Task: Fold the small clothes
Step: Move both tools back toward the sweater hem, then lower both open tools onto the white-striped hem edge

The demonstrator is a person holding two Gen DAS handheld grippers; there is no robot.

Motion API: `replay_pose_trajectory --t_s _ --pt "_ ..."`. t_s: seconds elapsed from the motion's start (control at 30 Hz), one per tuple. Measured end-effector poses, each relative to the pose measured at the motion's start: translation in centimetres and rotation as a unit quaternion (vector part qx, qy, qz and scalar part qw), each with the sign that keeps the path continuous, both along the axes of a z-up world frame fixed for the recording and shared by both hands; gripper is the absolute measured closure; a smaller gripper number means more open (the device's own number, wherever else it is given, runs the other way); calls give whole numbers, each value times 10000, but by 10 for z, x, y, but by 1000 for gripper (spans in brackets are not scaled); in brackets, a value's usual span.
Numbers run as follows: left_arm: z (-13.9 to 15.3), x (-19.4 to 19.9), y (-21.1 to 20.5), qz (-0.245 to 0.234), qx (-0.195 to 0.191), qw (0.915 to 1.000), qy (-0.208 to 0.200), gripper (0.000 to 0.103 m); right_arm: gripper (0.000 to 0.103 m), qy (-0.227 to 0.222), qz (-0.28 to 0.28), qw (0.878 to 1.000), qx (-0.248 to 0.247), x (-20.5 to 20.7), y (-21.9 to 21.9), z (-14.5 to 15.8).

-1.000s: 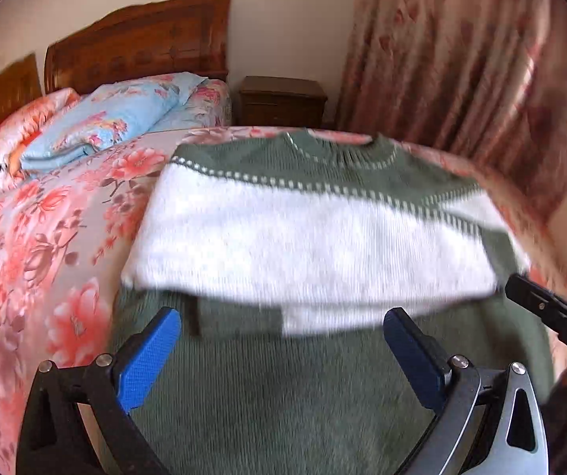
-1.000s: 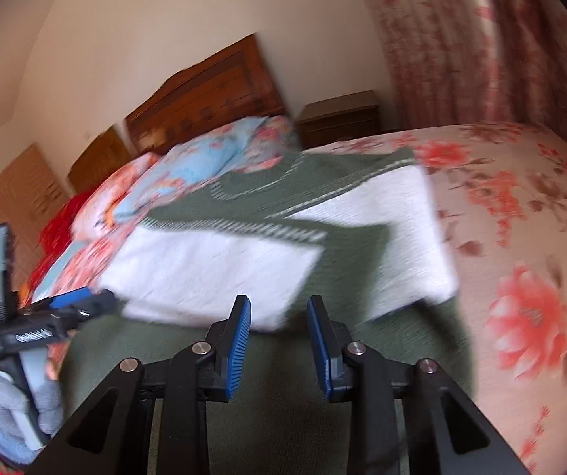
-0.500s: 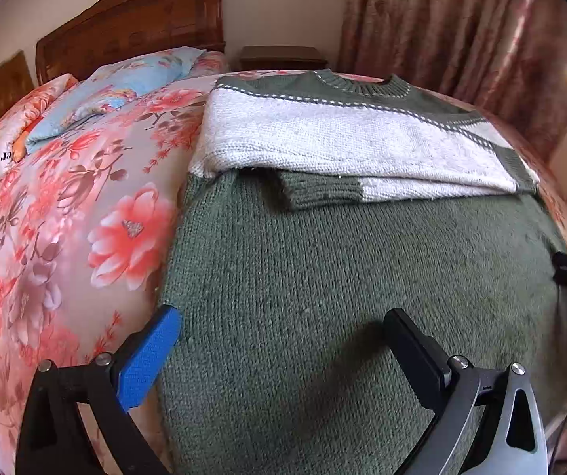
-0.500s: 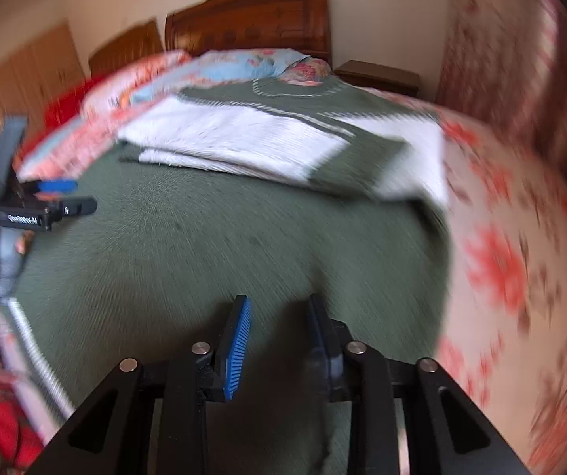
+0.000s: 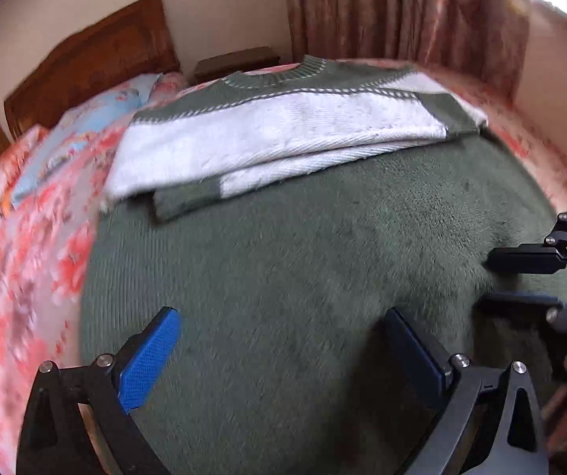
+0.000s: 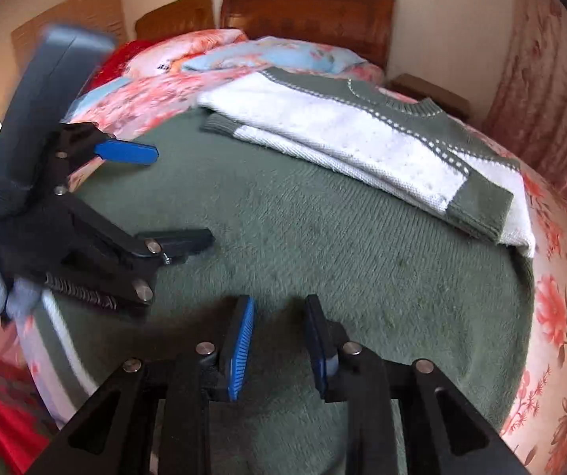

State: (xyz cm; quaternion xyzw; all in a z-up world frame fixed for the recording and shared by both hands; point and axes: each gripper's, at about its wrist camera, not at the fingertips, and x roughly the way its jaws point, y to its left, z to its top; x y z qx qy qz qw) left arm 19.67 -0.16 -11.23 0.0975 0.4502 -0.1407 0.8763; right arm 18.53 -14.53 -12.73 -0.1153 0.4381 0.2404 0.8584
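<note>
A green and white sweater (image 5: 303, 261) is being shown spread on the floral bed (image 5: 26, 277), its sleeves folded across the white chest band at 12 o'clock in the left wrist view. The left gripper (image 5: 283, 340) is being held over the green lower body near the hem, its fingers (image 5: 153, 352) spread wide with nothing between them. The right gripper (image 6: 279, 328) is being held over the same green area, its fingers (image 6: 240, 340) parted narrowly and empty. In the right wrist view the left gripper is being seen at 9 o'clock. A wooden headboard (image 6: 307, 8) and curtain (image 5: 402, 19) are standing behind.
</note>
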Motion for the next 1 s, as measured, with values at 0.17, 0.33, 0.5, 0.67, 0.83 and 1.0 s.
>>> replay_pose_trajectory --t_s 0.17,0.33,0.5,0.67,0.83,1.0 --pt "-6 -12 45 409 -306 9986 129 0 78 146 -150 9985 505 -17 -55 -3" --pt "-6 -16 43 443 -267 9986 66 0 78 150 -340 9929 1128 -26 -76 -8" --pt "-7 -5 46 438 -293 9986 62 0 78 71 -243 9964 809 -26 -68 -6" --pt "-7 -2 45 448 -291 9986 68 0 78 166 -366 9949 923 -25 -73 -6" --pt "14 -11 31 449 -418 9980 -167 0 77 55 -582 9979 261 -19 -44 13" --pt "9 -8 8 456 85 9988 -185 0 76 90 -2 9991 411 -14 10 8"
